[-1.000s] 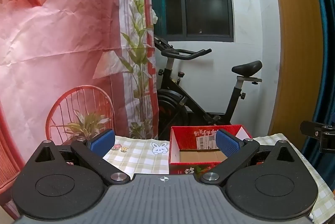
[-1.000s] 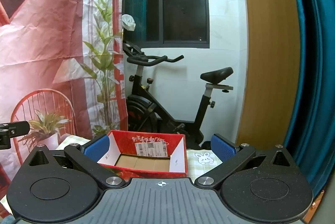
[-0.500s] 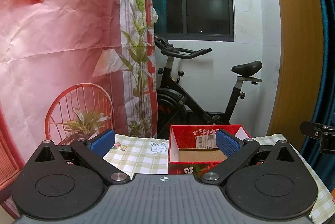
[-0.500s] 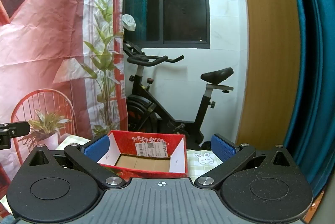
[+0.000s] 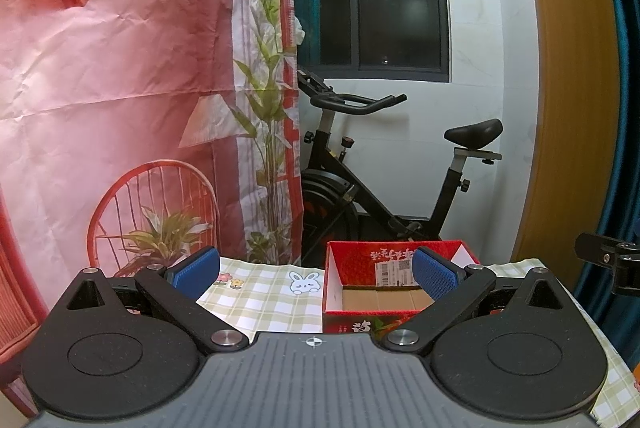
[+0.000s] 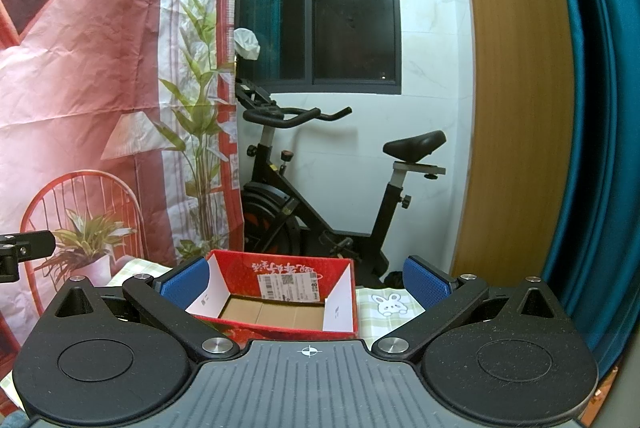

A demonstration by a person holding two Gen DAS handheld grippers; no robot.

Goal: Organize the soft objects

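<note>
An open red cardboard box (image 5: 360,320) stands empty on a green-checked tablecloth (image 5: 260,300); it also shows in the right wrist view (image 6: 280,328). My left gripper (image 5: 316,272) is open and empty, held level, with the box ahead of its right finger. My right gripper (image 6: 306,278) is open and empty, with the box straight ahead between its blue pads (image 6: 424,282). No soft objects are in view. A bit of the right gripper's body (image 5: 608,262) shows at the left view's right edge.
A black exercise bike (image 6: 320,195) stands behind the table under a dark window. A red printed backdrop (image 5: 120,87) hangs at the left. A wooden panel (image 6: 516,107) and a teal curtain (image 6: 592,147) are at the right.
The left gripper's view has drifted very slightly. Both grippers stay open and empty; the box has not moved.
</note>
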